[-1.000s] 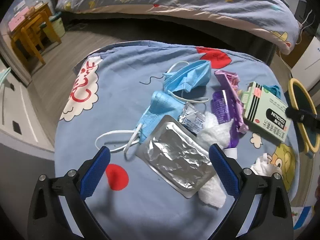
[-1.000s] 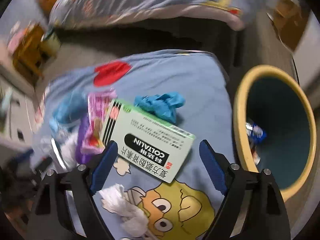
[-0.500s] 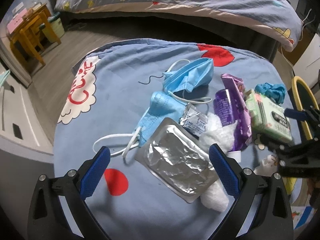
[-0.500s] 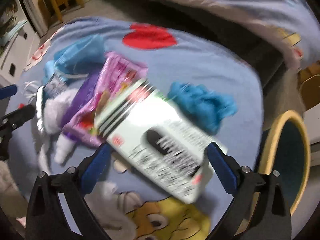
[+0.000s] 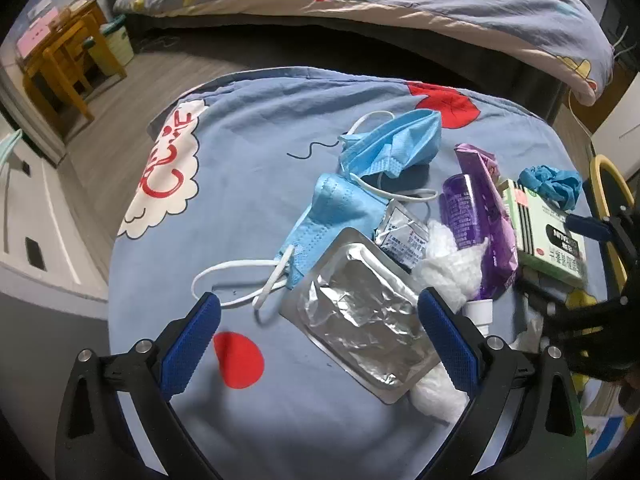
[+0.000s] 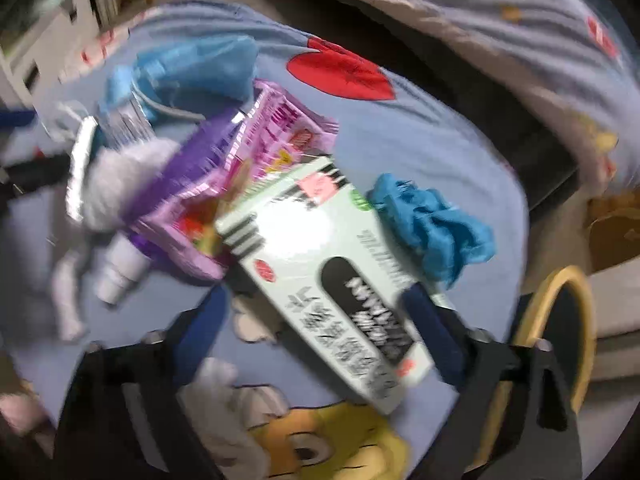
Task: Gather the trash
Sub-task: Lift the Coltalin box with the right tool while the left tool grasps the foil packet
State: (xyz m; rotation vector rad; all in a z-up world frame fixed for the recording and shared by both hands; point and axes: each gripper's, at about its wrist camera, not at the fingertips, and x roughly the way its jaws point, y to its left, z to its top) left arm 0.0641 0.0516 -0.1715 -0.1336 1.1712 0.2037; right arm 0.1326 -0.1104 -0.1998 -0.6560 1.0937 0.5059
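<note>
Nearest, the left gripper [image 5: 318,334] hovers with jaws wide open over the foil pouch [image 5: 362,312] on the blue-covered desk [image 5: 248,168]. To the right, the right gripper [image 6: 316,320] has just been closing its jaws around the green medicine box [image 6: 320,252], not yet pressing it. Beyond lie blue masks [image 5: 394,142], and the yellow-rimmed bin [image 6: 560,300] stands far right.

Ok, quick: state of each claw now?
Left claw: open, empty, over the foil pack.
Right claw: open, just been closing around the box.
</note>
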